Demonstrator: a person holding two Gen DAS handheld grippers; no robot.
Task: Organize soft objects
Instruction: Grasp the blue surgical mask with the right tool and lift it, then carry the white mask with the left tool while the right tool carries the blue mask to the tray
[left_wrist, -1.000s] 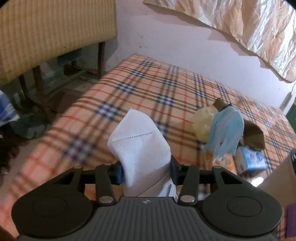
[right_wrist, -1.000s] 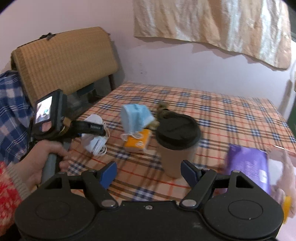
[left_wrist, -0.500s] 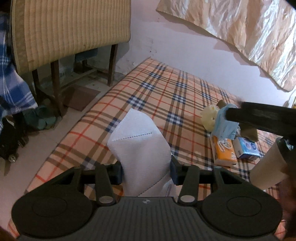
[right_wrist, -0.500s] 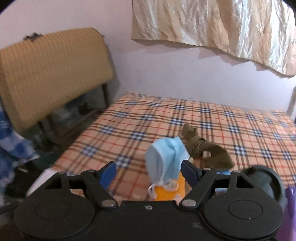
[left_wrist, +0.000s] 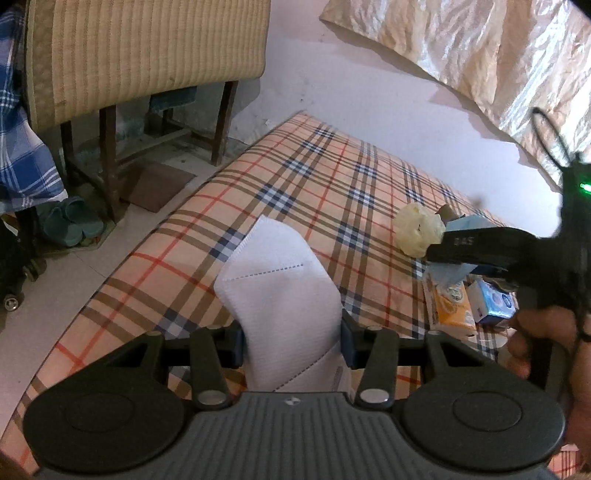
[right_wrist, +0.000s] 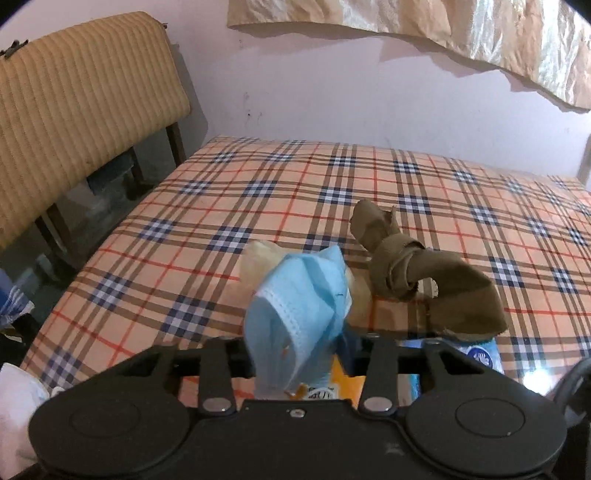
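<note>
A face mask (right_wrist: 299, 317) sits on a tissue pack (right_wrist: 340, 384); a knotted cloth (right_wrist: 413, 277) lies right of it on the bed (right_wrist: 221, 206).

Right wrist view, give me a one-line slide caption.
Right claw, jaws just closing, pinches a blue face mask above the plaid bed cover, beside a knotted brown cloth.

Bare plaid cloth (right_wrist: 295, 177) beyond knotted brown rag (right_wrist: 417, 273)

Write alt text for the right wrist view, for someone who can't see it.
The right gripper has just closed on a crumpled blue face mask above a plaid-covered bed. Behind the mask lie a knotted brown cloth and a pale yellow bundle.
</note>
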